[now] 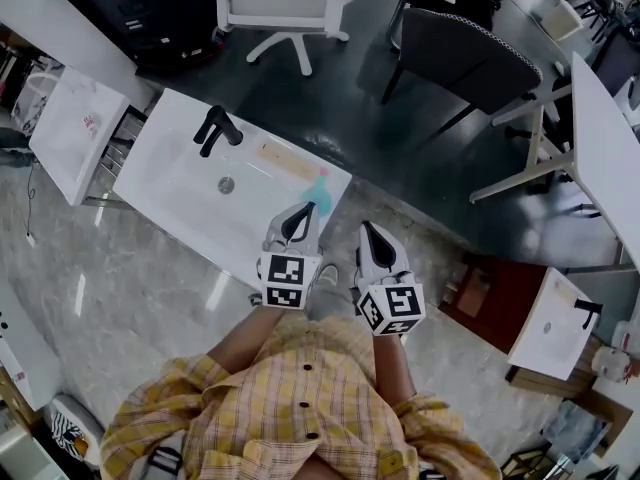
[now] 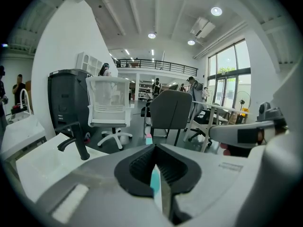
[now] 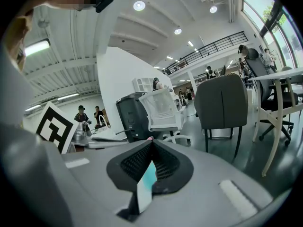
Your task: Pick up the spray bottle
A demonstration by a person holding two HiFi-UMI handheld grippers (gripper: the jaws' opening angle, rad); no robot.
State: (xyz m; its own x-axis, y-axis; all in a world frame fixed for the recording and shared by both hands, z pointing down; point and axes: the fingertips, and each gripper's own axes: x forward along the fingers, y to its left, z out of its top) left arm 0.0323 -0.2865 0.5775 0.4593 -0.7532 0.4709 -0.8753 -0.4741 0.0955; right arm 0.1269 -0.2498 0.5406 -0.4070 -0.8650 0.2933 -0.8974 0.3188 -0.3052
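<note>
The teal spray bottle (image 1: pixel 320 190) with a pinkish top stands at the right end of a white sink counter (image 1: pixel 180 203). My left gripper (image 1: pixel 308 208) is just short of it on the near side, jaws shut and empty. My right gripper (image 1: pixel 366 227) hangs to the right, off the counter's end, with its tips meeting and nothing held. In the left gripper view the left gripper (image 2: pixel 154 148) has only a teal sliver of the bottle (image 2: pixel 155 181) showing through the slit between its jaws. The right gripper view gives the same for the right gripper (image 3: pixel 151 142) and the bottle (image 3: pixel 148 175).
A black faucet (image 1: pixel 215 126) and a drain (image 1: pixel 227 184) sit on the counter's left half. Beyond it stand a white office chair (image 1: pixel 285 8) and a dark grey chair (image 1: pixel 465 53). A white table (image 1: pixel 605 148) is at the right, a brown cabinet (image 1: pixel 490 303) below it.
</note>
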